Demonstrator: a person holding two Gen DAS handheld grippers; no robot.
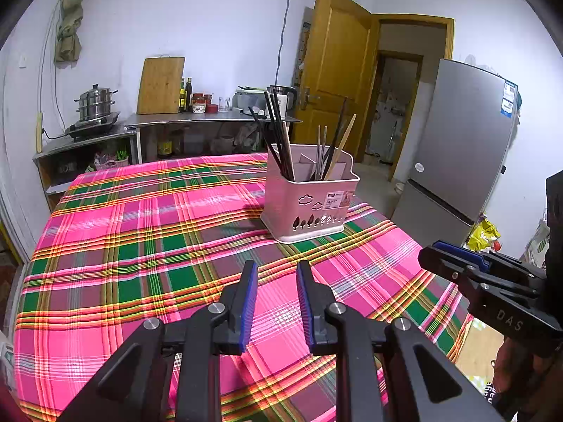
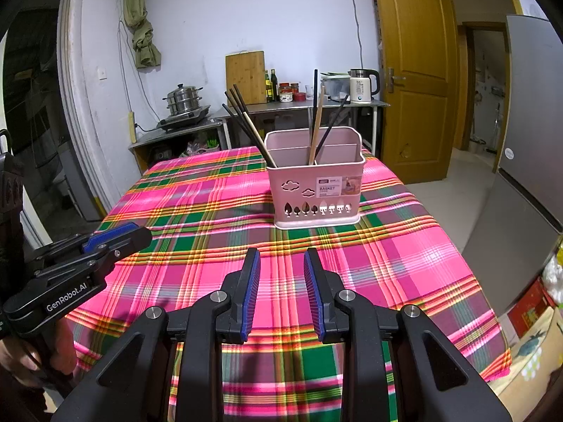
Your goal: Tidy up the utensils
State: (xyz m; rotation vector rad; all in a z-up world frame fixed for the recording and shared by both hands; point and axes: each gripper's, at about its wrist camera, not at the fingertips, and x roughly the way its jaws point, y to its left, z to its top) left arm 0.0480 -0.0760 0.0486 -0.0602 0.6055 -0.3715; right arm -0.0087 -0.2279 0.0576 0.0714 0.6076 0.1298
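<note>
A pink utensil basket [image 1: 306, 207] with compartments stands on the plaid tablecloth; it also shows in the right wrist view [image 2: 316, 190]. Dark chopsticks [image 1: 278, 133] lean in its left compartment, and metal and wooden chopsticks [image 1: 337, 147] stand in the right one. In the right wrist view the dark chopsticks [image 2: 246, 123] lean left and a wooden one [image 2: 316, 126] stands upright. My left gripper [image 1: 276, 267] is open and empty above the cloth, short of the basket. My right gripper [image 2: 281, 255] is open and empty, also short of the basket. Each gripper shows in the other's view, the right [image 1: 457, 260] and the left [image 2: 116, 239].
The table carries a pink, green and yellow plaid cloth [image 1: 158, 246]. A steel counter [image 1: 211, 117] with a cutting board, bottles, kettle and steamer pot stands behind. A grey fridge [image 1: 461, 140] and a wooden door [image 1: 334, 70] are to the right.
</note>
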